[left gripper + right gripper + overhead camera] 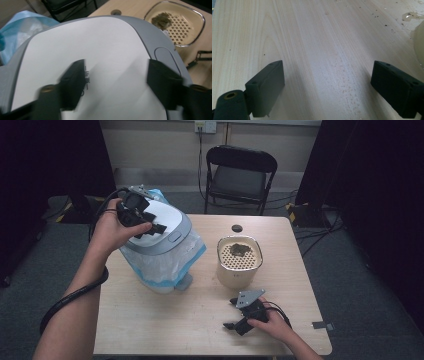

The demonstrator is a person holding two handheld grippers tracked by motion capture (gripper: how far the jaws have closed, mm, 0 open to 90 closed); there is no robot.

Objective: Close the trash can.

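Both grippers spread, nothing held.
I see the left gripper (150,227) over the white bin lid (167,227), jaws wide apart; right gripper (236,314) low over the table (165,320), near the cream strainer container (239,262).

The high view looks forward and down from above the worktop (200,320), taking in a chair beyond. The left claw view sits close over a white bin lid (100,62), with the beige strainer pot (180,25) at upper right; both also appear from above. The right claw view skims bare wood.
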